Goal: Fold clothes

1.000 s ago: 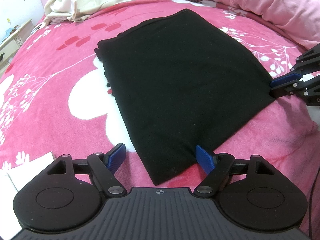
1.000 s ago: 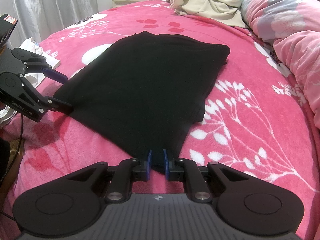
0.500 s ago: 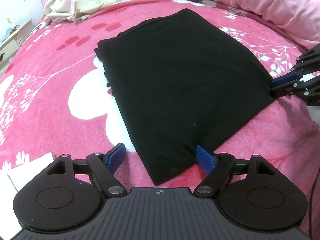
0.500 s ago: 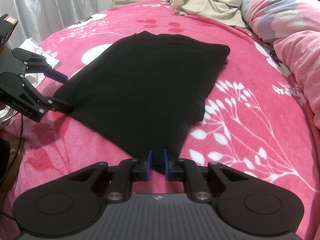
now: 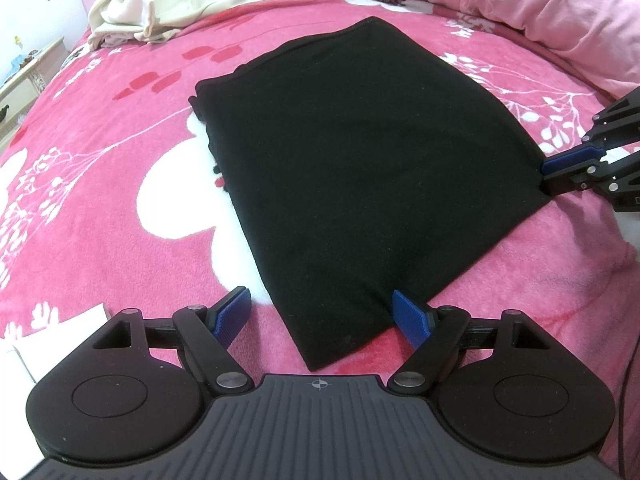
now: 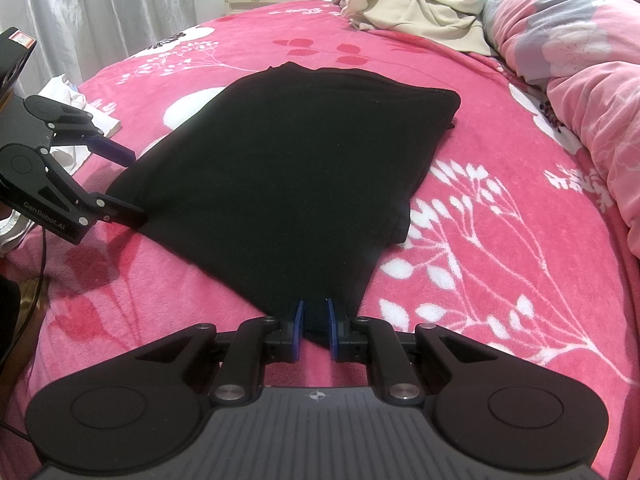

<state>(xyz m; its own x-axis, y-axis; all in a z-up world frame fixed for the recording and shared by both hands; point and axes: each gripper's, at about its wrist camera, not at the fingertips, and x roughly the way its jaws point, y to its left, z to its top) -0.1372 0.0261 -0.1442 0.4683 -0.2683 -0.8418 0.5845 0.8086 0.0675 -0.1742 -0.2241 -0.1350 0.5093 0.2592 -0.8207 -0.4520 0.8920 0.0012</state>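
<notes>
Nothing moved since earlier frame; both hands static | black garment [image 5: 360,168] flat on bed [image 5: 100,200], partly folded | right gripper [image 6: 313,330] jaws clamped on near corner; left gripper [image 5: 320,316] jaws wide, straddling other corner, not gripping | advice: close left first, lift both corners evenly | count: one black garment, one cream pile [image 6: 416,4], two grippers
</notes>
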